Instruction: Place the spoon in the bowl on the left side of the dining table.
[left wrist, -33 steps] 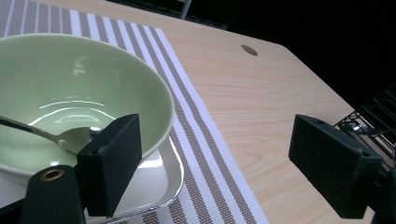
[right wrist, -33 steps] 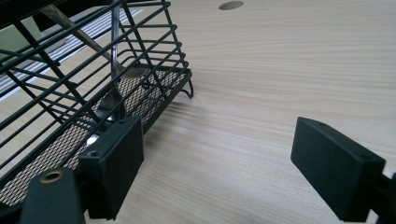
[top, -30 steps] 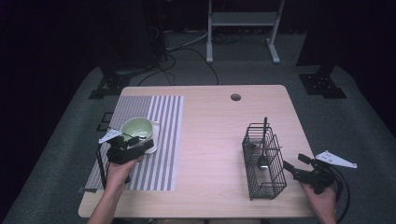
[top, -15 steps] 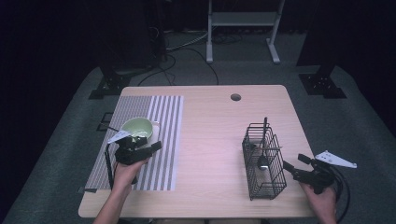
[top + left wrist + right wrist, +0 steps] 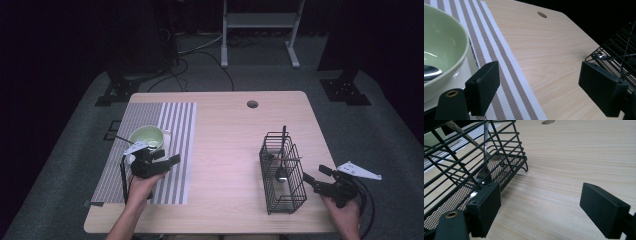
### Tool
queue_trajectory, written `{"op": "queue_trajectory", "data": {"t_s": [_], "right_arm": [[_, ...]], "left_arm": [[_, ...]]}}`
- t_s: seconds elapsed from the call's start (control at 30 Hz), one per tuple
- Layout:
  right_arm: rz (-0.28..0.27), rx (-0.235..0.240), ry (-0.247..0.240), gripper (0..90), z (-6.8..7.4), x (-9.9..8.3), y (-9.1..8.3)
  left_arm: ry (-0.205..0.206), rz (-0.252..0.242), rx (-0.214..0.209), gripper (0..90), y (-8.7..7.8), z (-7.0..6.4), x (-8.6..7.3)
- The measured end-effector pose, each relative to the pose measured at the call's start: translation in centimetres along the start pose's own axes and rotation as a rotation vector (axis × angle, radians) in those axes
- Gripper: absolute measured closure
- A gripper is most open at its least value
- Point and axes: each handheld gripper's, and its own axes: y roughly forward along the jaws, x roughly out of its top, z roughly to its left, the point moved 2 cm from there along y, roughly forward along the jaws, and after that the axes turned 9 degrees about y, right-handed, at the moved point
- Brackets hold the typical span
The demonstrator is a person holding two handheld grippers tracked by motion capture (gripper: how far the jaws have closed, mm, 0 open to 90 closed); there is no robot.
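One light wooden table carries one striped placemat, one green bowl and one black wire basket. At least one utensil stands in the basket; its dark handle rises above the rim. A spoon lies inside the bowl.

The left gripper has its jaws spread wide, grasping nothing; the bowl sits just outside its left jaw, and bare mat and table lie between the jaws. A second ago this gripper was closer against the bowl.

The right gripper is likewise released, jaws apart over bare wood, with the basket just beside its left jaw. It has not moved.
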Motion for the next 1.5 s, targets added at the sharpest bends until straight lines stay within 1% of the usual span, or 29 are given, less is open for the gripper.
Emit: {"op": "queue_trajectory", "data": {"t_s": [0.3, 0.83, 0.87, 1.03, 1.13, 1.2, 1.3, 1.5], "right_arm": [[-0.002, 0.000, -0.002, 16.1, 0.0, 0.0, 0.0], [-0.004, 0.000, -0.004, 16.1, 0.0, 0.1, -0.1], [-0.004, 0.000, -0.004, 16.1, 0.0, 0.1, -0.1], [-0.003, 0.001, -0.002, 16.1, 0.0, 0.0, -0.1], [-0.002, 0.002, -0.001, 16.1, 0.0, 0.0, -0.1], [-0.002, 0.002, -0.001, 16.1, 0.0, 0.0, -0.1], [-0.001, 0.002, -0.001, 16.1, 0.0, 0.0, -0.1], [0.000, 0.002, -0.001, 16.1, 0.0, 0.0, -0.1]], "left_arm": [[0.010, 0.007, -0.031, 16.5, 0.7, -1.0, -0.2], [0.008, 0.021, -0.056, 16.5, 1.3, -1.6, -1.0], [0.014, 0.025, -0.058, 16.4, 1.3, -1.7, -1.0], [0.018, 0.030, -0.059, 16.4, 1.4, -1.8, -1.2], [0.017, 0.038, -0.064, 16.4, 1.6, -2.0, -1.4], [0.026, 0.047, -0.066, 16.5, 1.7, -2.1, -1.5], [0.030, 0.052, -0.074, 16.4, 1.9, -2.4, -1.7], [0.046, 0.076, -0.087, 16.4, 2.3, -3.1, -2.1]]}}
